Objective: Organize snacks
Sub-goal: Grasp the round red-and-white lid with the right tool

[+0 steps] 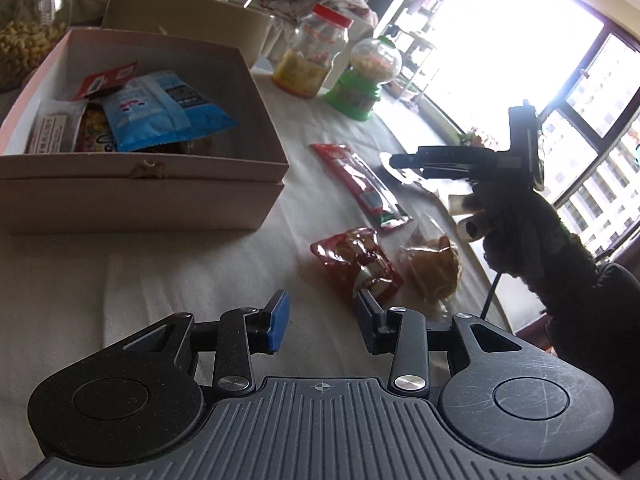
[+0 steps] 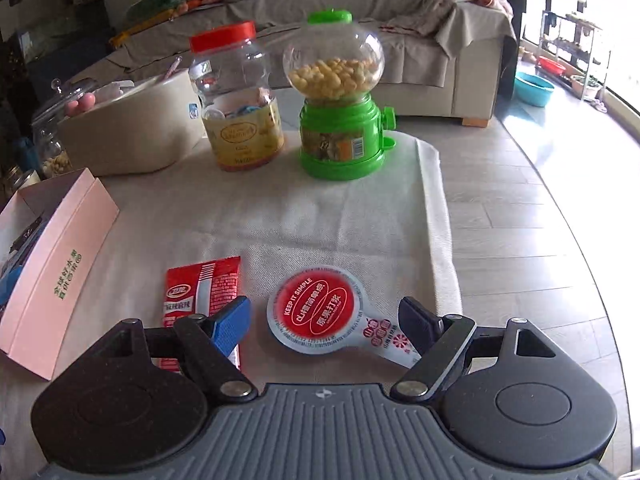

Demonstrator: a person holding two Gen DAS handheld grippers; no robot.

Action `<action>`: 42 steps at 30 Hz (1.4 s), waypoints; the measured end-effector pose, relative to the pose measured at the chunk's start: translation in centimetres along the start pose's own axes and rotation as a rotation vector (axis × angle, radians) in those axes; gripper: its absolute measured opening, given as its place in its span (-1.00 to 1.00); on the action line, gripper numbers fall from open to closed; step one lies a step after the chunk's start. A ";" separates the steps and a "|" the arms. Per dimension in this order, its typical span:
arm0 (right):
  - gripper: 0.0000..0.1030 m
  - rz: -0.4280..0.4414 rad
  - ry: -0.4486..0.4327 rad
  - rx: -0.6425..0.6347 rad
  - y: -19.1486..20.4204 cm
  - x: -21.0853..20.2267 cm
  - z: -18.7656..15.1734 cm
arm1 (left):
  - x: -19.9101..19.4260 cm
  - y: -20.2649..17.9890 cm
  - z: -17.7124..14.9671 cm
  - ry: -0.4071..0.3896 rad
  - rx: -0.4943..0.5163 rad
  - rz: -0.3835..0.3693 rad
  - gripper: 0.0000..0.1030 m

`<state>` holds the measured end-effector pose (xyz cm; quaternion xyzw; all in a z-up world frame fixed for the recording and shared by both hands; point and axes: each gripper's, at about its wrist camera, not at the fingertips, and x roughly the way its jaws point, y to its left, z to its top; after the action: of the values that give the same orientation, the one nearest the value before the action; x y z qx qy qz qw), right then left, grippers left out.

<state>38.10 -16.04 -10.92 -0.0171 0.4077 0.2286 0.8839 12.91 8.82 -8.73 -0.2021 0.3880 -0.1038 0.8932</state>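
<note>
Beside the pink box [image 1: 160, 184] on the table [image 1: 180, 280], the left wrist view shows the left gripper [image 1: 322, 326] half open and empty, near a crumpled red snack packet [image 1: 356, 262] and a wrapped bun [image 1: 434, 270]. From the right wrist view, the right gripper [image 2: 326, 322] stands wide, empty, straddling a round red-lidded jelly cup [image 2: 316, 306]; the next move probably calls for closing on it, then carrying it to the box.

A cloth-draped sofa [image 2: 420, 52] backs the pale tiled floor [image 2: 540, 208], with bright windows [image 1: 520, 60] (glare-washed) alongside.
</note>
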 end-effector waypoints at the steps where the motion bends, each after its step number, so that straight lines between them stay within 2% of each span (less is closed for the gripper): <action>1: 0.58 0.003 -0.008 -0.003 -0.1 0.4 -0.1 | 0.3 0.0 0.1 0.003 0.001 0.001 -0.20; 6: 0.58 0.037 -0.033 -0.007 -0.7 1.2 0.4 | 1.7 -1.4 1.0 0.012 0.061 -0.027 -0.20; 8: 0.58 0.041 -0.011 0.008 -1.4 1.4 0.5 | 2.5 -2.0 1.8 0.005 0.083 -0.042 -0.21; 10: 0.58 0.083 0.033 0.062 -2.4 1.5 0.2 | 3.1 -2.6 2.3 -0.007 0.098 -0.061 -0.21; 12: 0.58 0.130 0.035 0.108 -2.9 0.7 -0.5 | 3.8 -3.1 2.8 -0.030 0.125 -0.080 -0.21; 14: 0.58 0.210 0.053 0.130 -2.9 -0.3 -1.4 | 4.7 -3.6 3.2 -0.054 0.156 -0.070 -0.21; 16: 0.57 0.244 0.050 0.143 -2.5 -1.2 -2.2 | 6.0 -4.1 3.6 -0.064 0.199 -0.048 -0.21; 19: 0.57 0.168 0.009 0.093 -1.3 -1.7 -2.8 | 8.0 -4.4 3.9 -0.039 0.227 -0.002 -0.22; 23: 0.46 0.035 -0.020 0.031 -0.7 -0.3 -2.2 | 8.5 -4.4 3.6 -0.008 0.219 -0.022 -0.23; 27: 0.46 0.026 -0.031 0.043 -1.1 0.8 -1.5 | 7.2 -4.3 3.1 -0.003 0.208 -0.044 -0.23; 28: 0.41 0.017 -0.026 0.033 -0.9 0.8 -1.3 | 6.8 -4.2 2.9 -0.002 0.197 -0.055 -0.23; 30: -0.01 0.018 -0.016 -0.008 -0.2 0.4 -1.5 | 5.9 -4.0 2.4 0.001 0.185 -0.075 -0.23; 31: -0.09 0.012 -0.010 -0.024 0.2 0.0 -1.6 | 5.4 -4.0 2.1 0.002 0.184 -0.078 -0.23; 33: -0.64 0.023 -0.008 -0.025 0.6 -1.4 -2.0 | 4.7 -3.7 1.5 0.005 0.178 -0.078 -0.23; 34: -0.76 0.042 -0.006 -0.017 0.6 -2.2 -2.2 | 4.4 -3.5 1.2 0.007 0.171 -0.078 -0.23; 38: -0.81 0.095 -0.029 -0.001 1.2 -5.8 -3.7 | 3.9 -2.5 0.2 0.015 0.130 -0.080 -0.23; 42: -0.82 0.132 -0.011 -0.017 2.3 -8.0 -5.6 | 3.3 -1.9 -0.6 0.015 0.098 -0.079 -0.23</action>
<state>28.68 -18.29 -8.46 0.0038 0.4011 0.2899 0.8689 14.64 5.81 -10.41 -0.1726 0.3807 -0.1594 0.8944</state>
